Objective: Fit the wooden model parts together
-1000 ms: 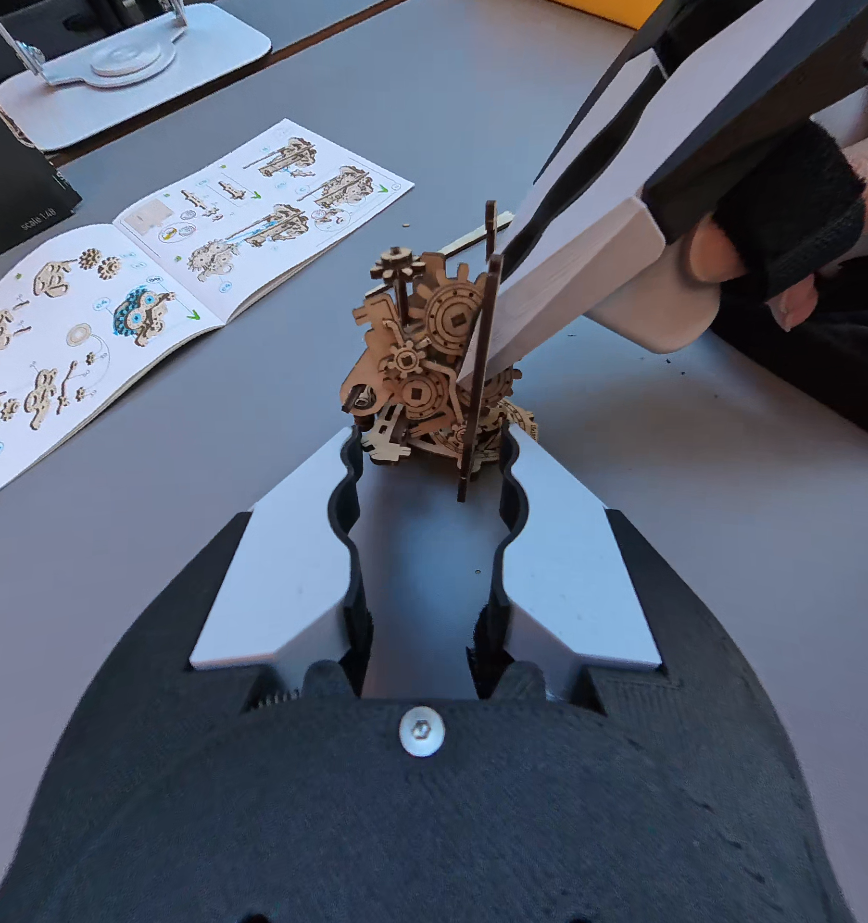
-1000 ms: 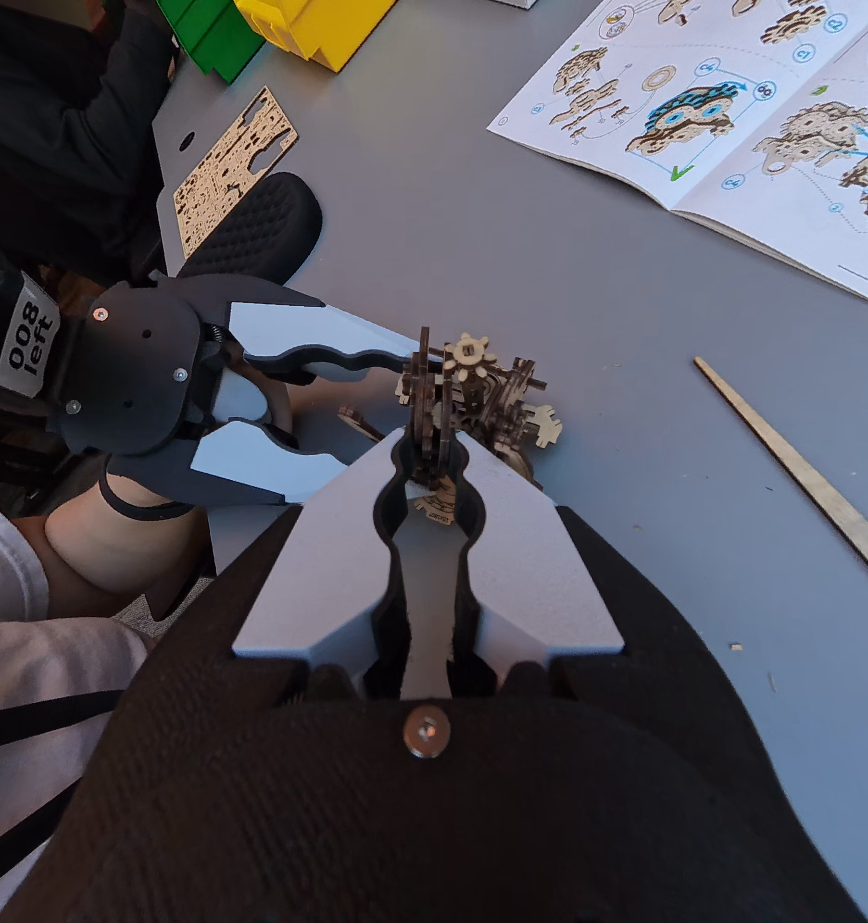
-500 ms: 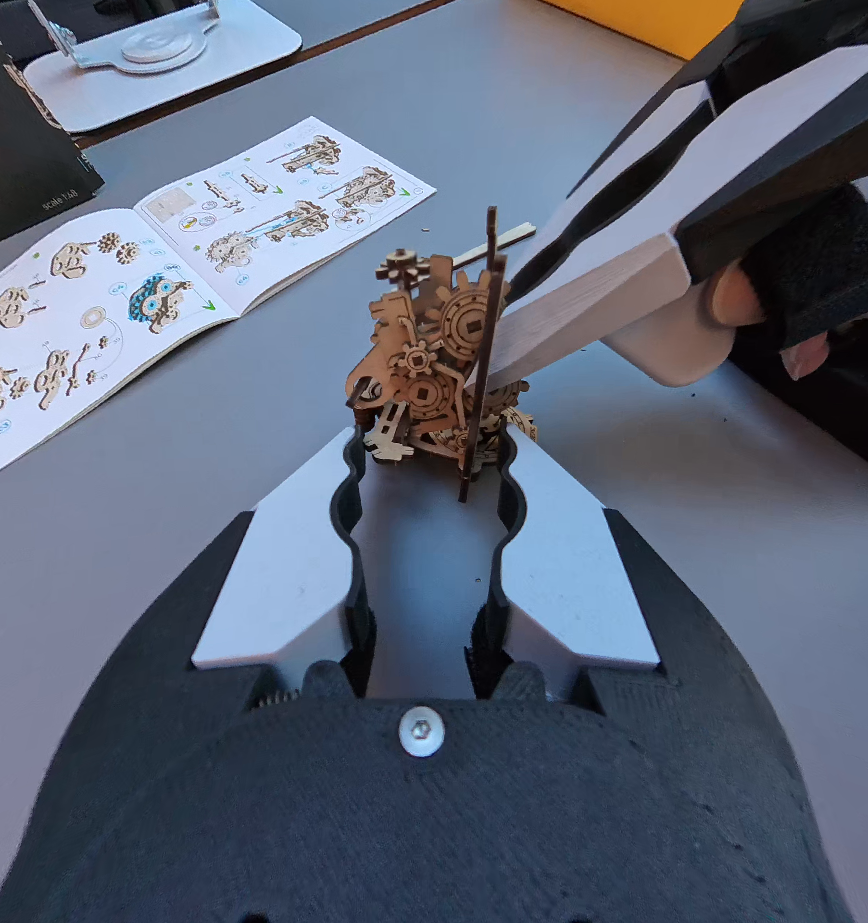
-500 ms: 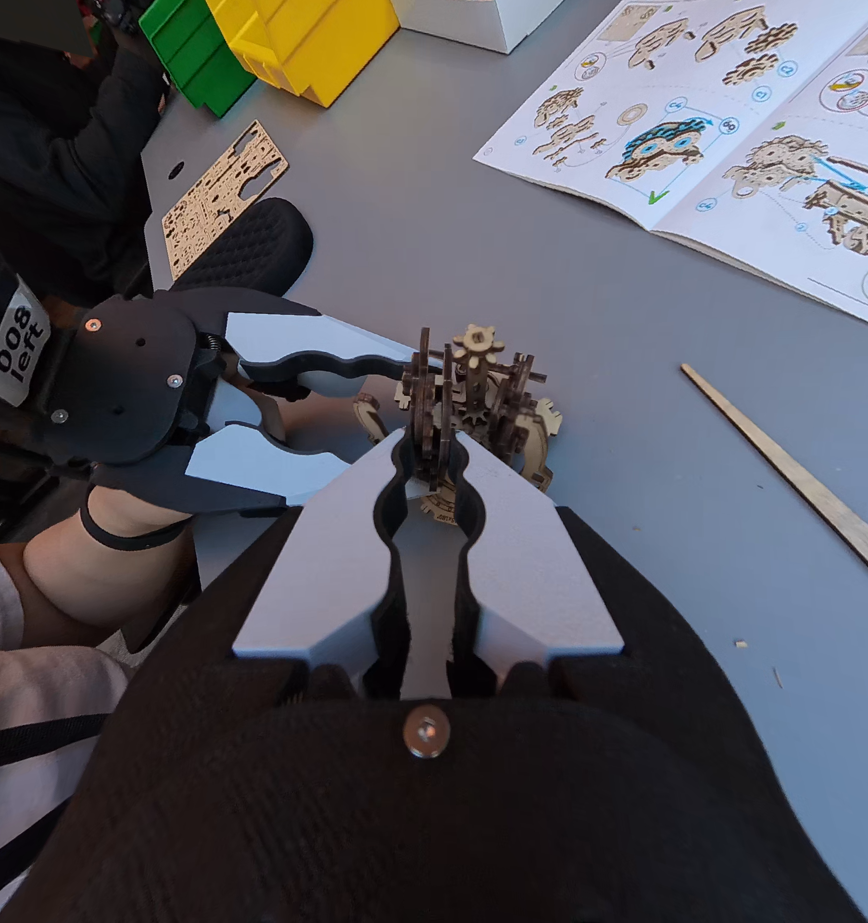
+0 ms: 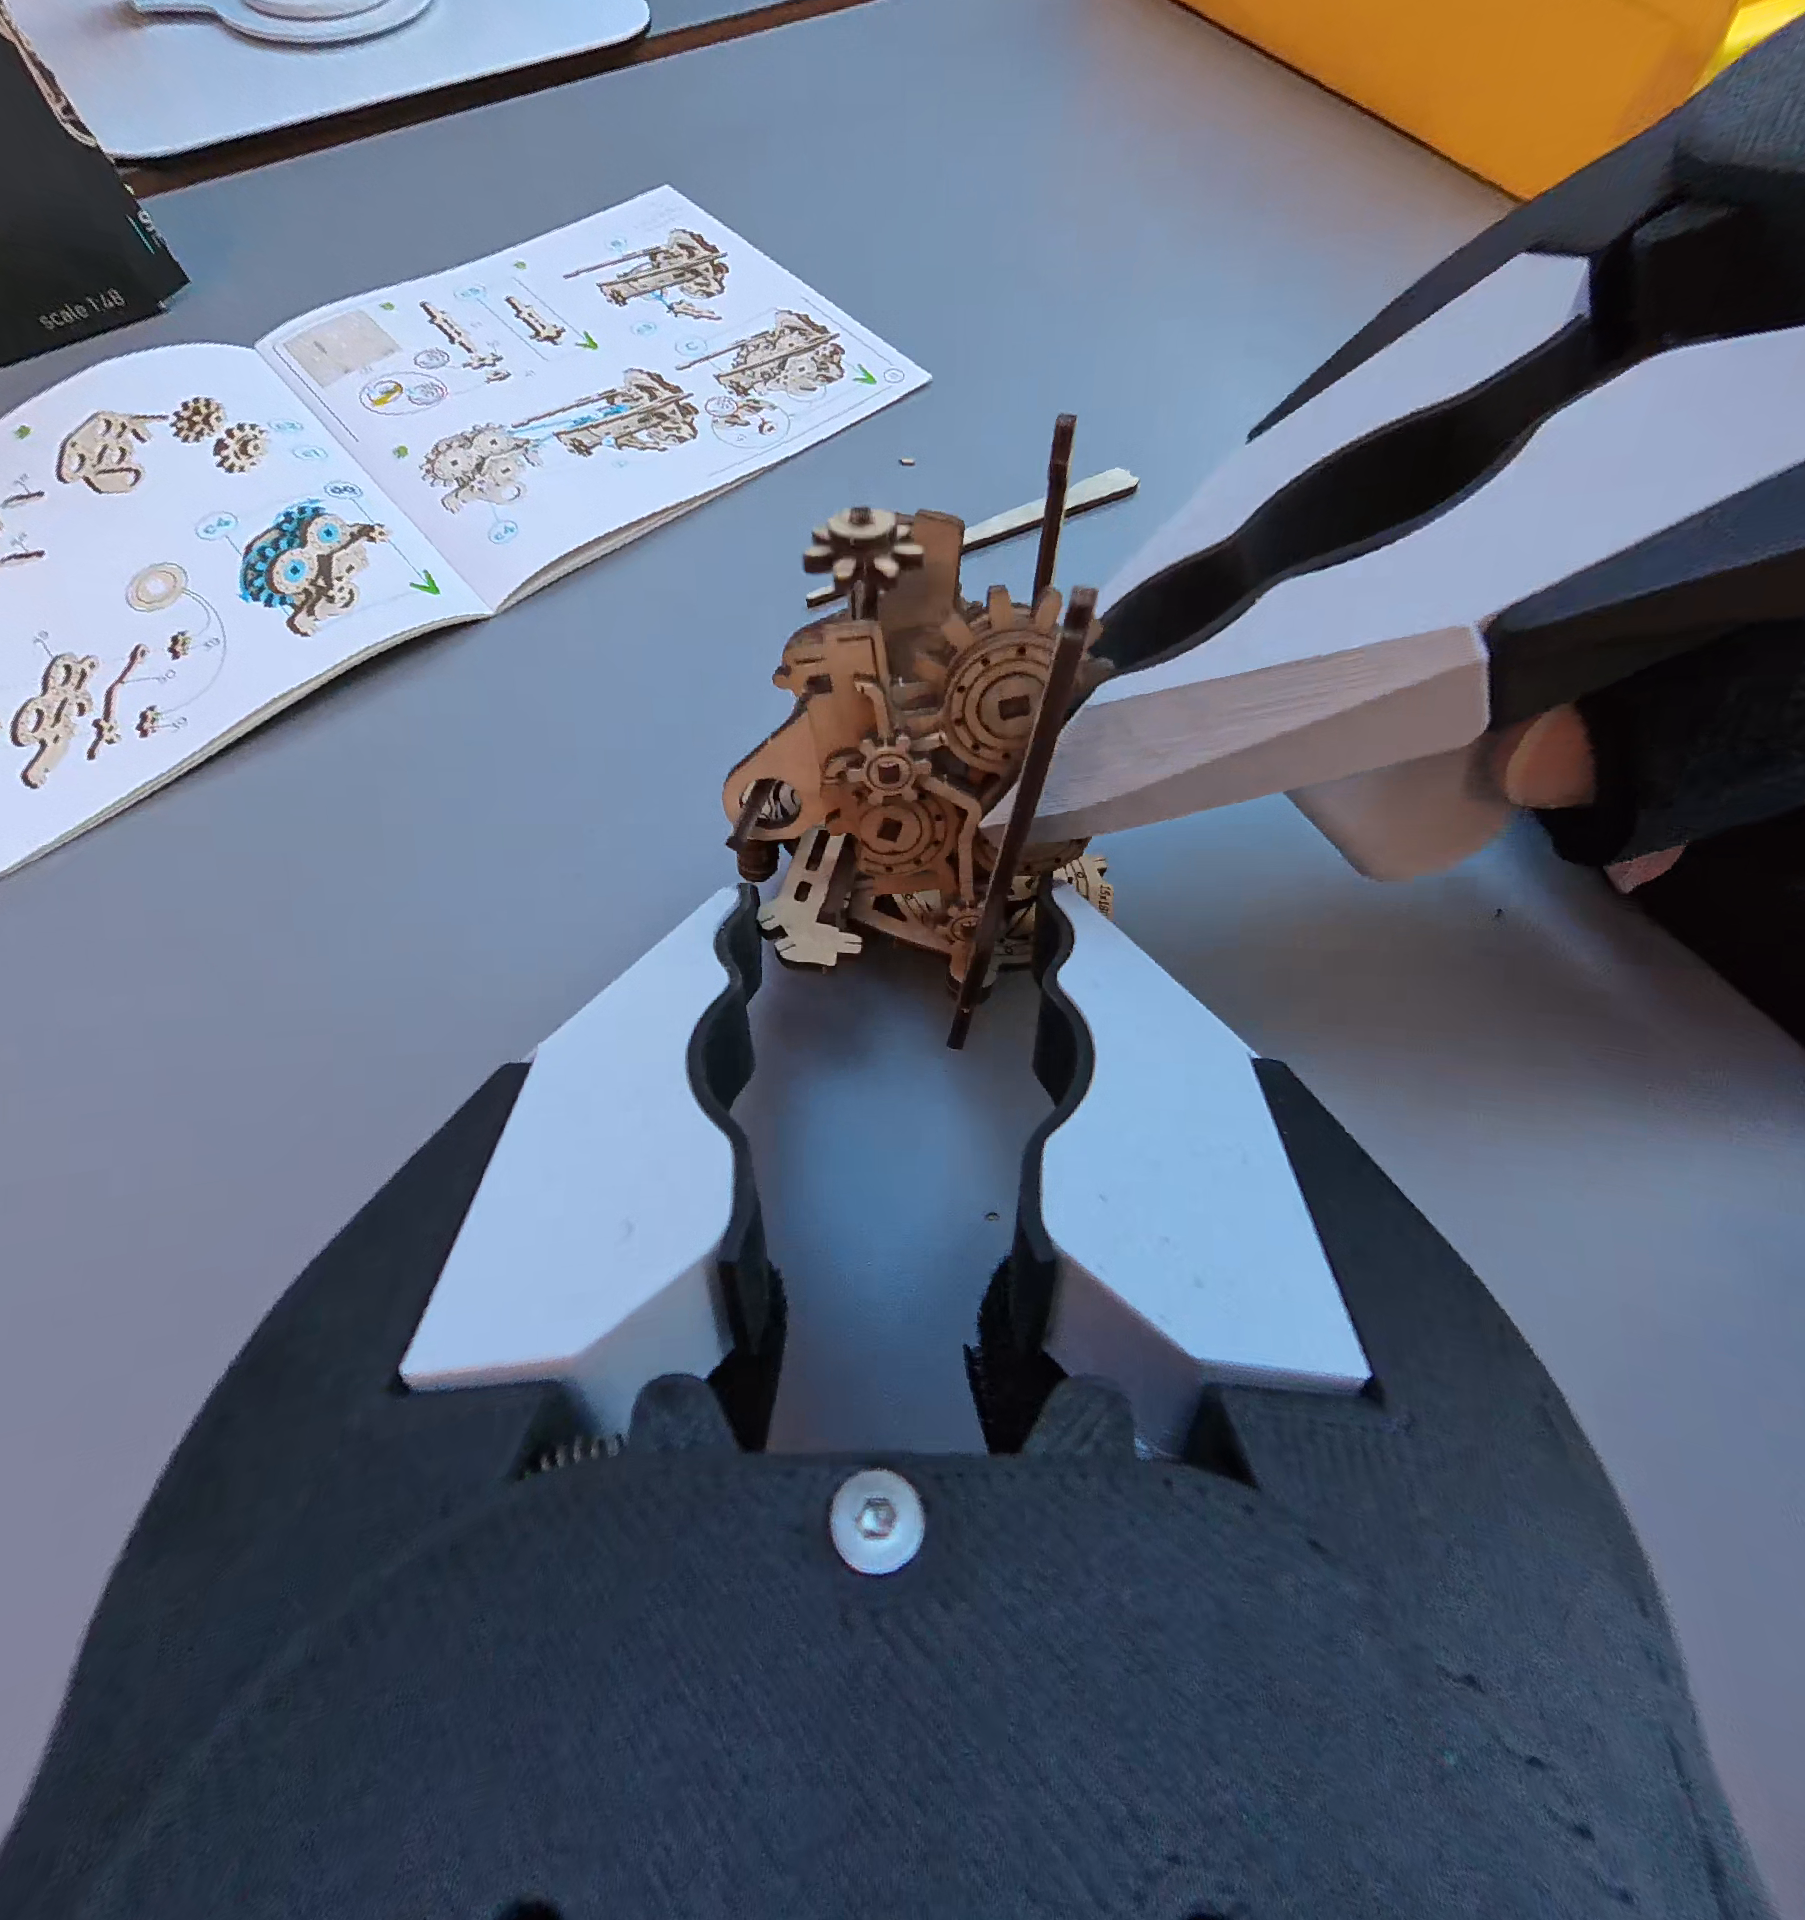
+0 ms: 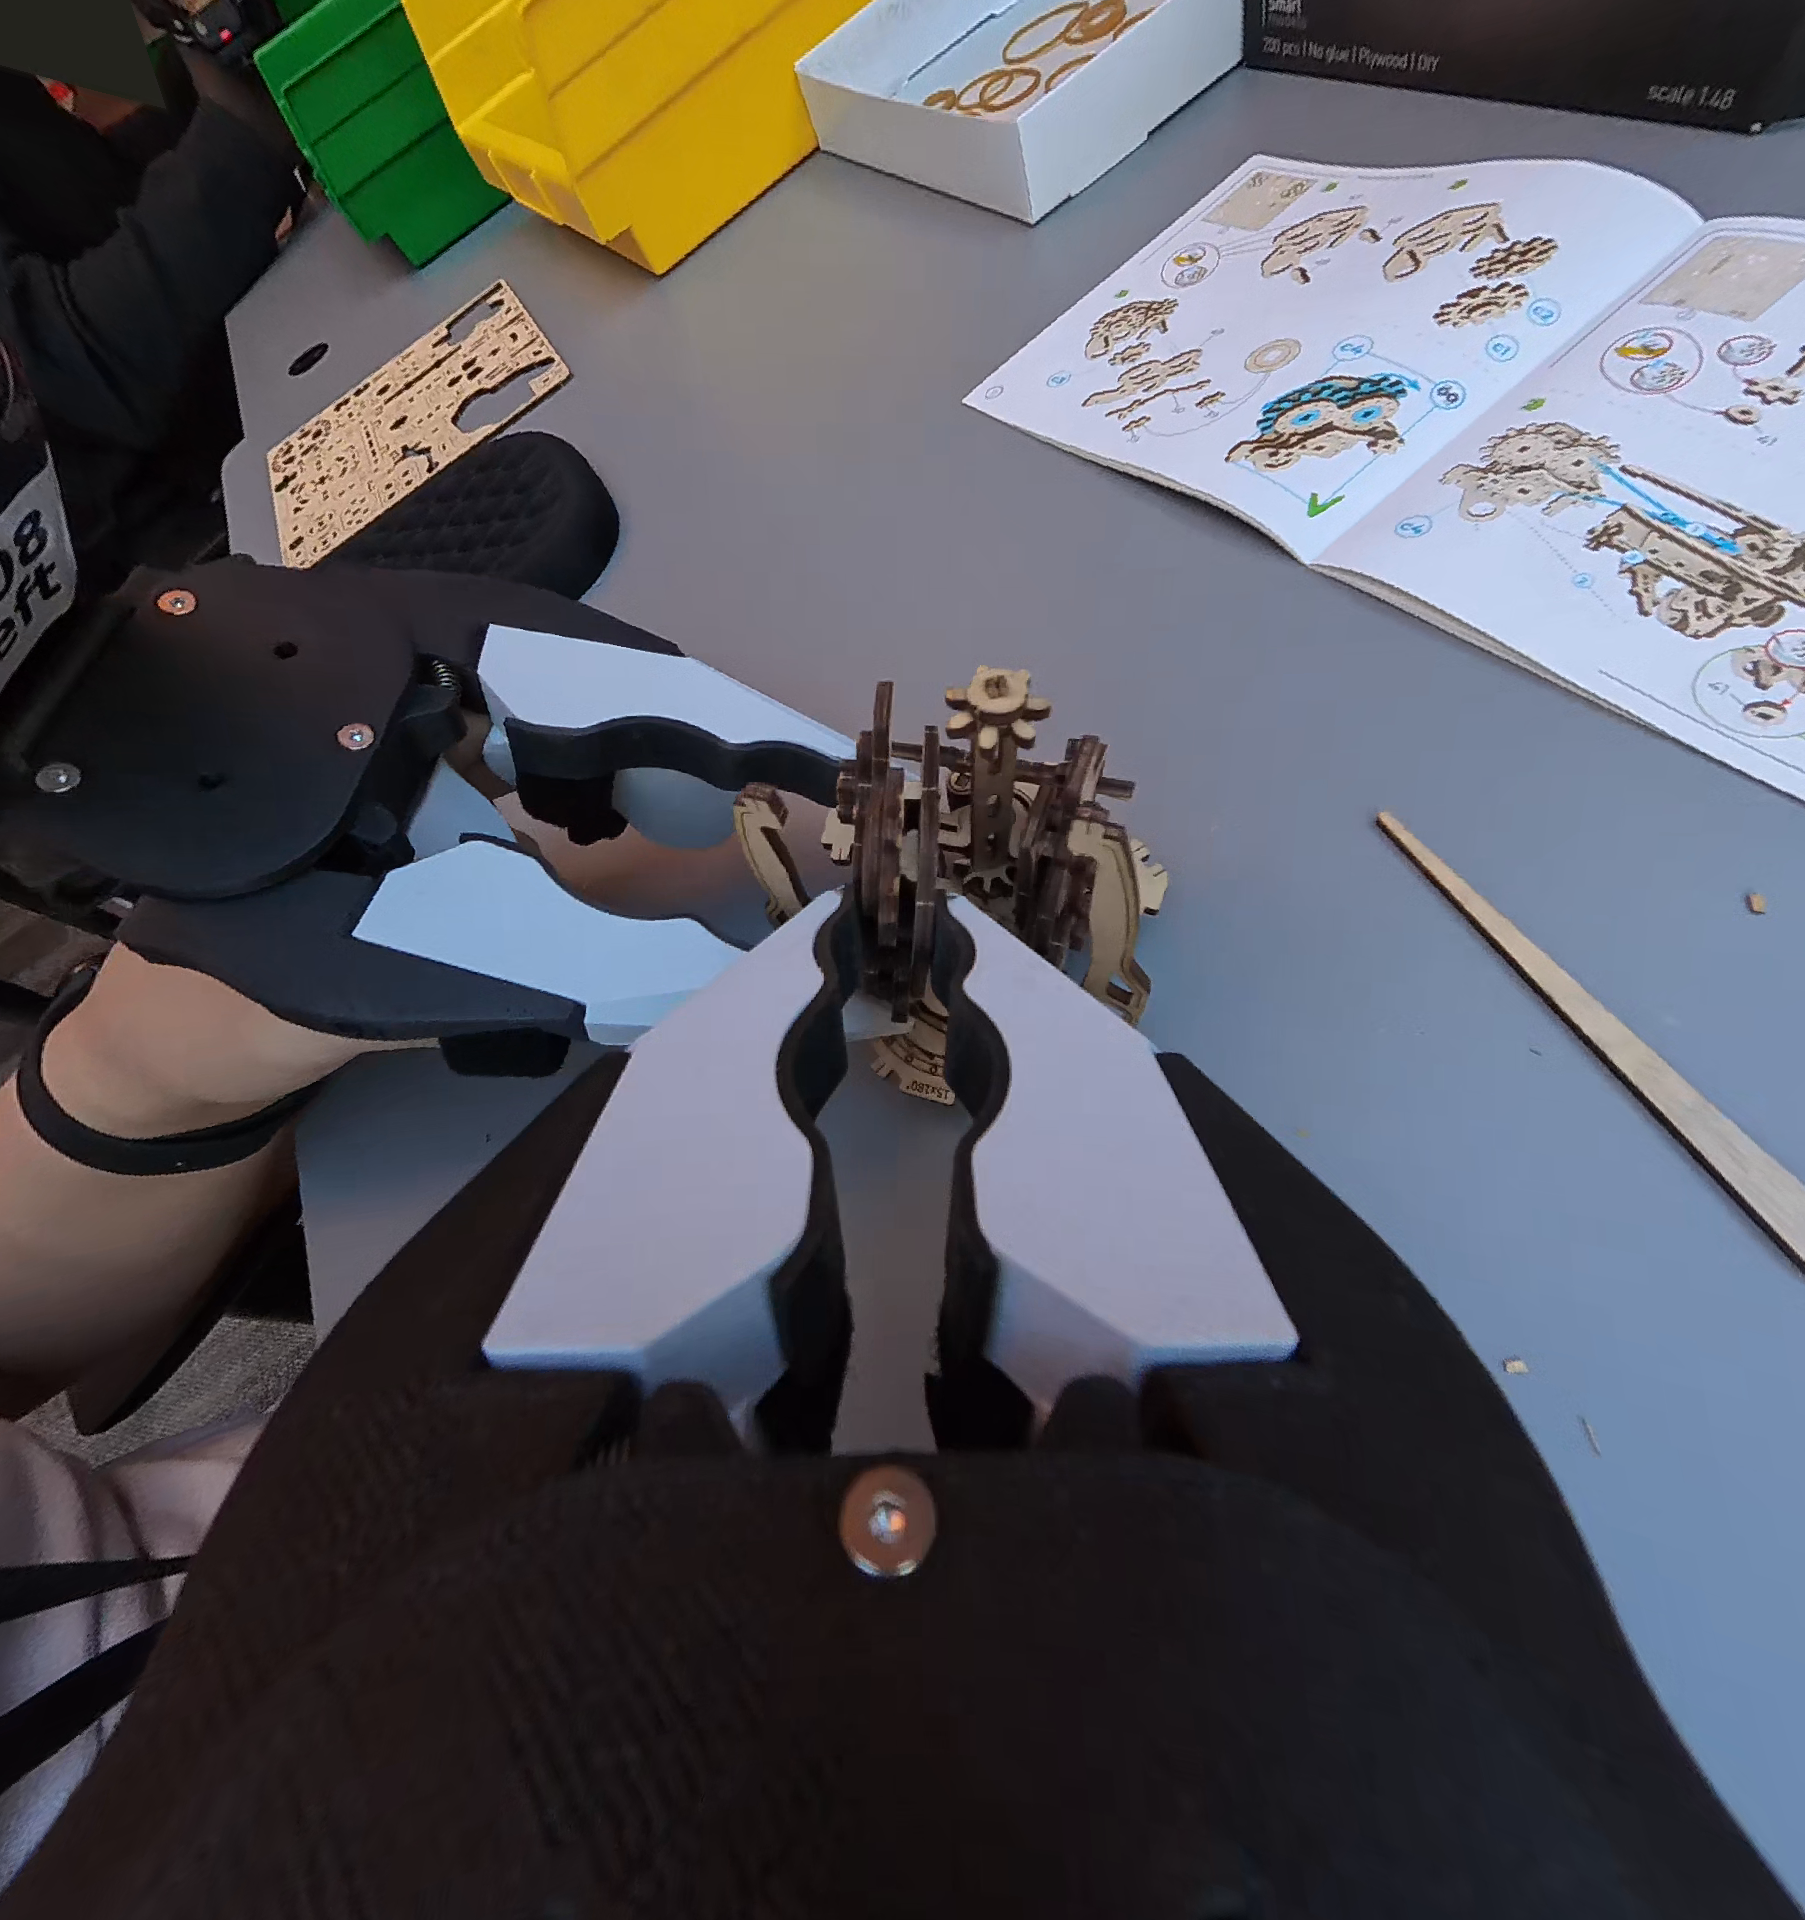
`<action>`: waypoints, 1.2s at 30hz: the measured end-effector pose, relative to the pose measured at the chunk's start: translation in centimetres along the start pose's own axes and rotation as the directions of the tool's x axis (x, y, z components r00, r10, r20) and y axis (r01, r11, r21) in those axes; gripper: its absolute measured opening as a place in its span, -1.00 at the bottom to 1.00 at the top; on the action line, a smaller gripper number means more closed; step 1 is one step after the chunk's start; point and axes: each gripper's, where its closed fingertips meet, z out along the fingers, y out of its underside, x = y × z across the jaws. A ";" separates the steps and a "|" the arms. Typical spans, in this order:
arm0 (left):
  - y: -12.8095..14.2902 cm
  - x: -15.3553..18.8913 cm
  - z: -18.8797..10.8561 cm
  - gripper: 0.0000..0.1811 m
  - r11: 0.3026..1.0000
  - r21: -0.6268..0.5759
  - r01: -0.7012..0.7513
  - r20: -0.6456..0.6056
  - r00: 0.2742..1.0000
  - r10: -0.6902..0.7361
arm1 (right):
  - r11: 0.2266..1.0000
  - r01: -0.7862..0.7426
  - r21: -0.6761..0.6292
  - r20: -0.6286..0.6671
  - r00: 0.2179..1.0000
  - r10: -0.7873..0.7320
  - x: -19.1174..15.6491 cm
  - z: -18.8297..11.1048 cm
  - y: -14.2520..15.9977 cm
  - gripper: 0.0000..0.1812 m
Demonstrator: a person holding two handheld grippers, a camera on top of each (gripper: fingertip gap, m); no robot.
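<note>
Your right hand-held gripper (image 6: 893, 914) pinches the laser-cut plywood gear model (image 5: 919, 727) – your left hand-held gripper (image 5: 893, 925) stands wide around it.

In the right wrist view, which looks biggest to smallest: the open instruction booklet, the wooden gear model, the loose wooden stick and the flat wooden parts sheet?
As they look there:
1. instruction booklet
2. wooden gear model and parts sheet, too alike to rank
3. wooden stick, long but thin

The model sits nearer the camera, so true sizes may differ.
</note>
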 end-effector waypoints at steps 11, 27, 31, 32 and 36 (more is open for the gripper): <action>0.1 0.1 0.0 -0.44 1.000 -0.005 -0.018 -0.001 1.000 0.018 | 0.994 -0.037 -0.104 0.075 0.996 0.045 0.1 -0.1 0.2 -0.73; 0.2 0.0 -0.1 -0.44 1.000 -0.009 -0.013 -0.032 0.999 0.013 | 0.703 0.688 -0.177 0.119 0.724 -0.679 0.5 -3.5 -0.8 -0.64; 0.2 0.0 0.0 -0.44 1.000 -0.009 -0.022 -0.043 0.999 0.021 | 0.402 0.909 -0.110 0.167 0.415 -0.894 -0.4 -3.7 -0.6 -0.50; 0.2 0.0 0.0 -0.44 1.000 -0.008 -0.025 -0.045 0.999 0.025 | 0.335 0.937 -0.101 0.174 0.348 -0.921 -0.4 -3.6 -0.6 -0.50; 0.2 0.0 0.0 -0.44 0.999 -0.012 -0.043 -0.058 0.997 0.042 | 0.229 0.973 -0.025 0.249 0.228 -0.941 -1.4 -3.3 -1.2 -0.38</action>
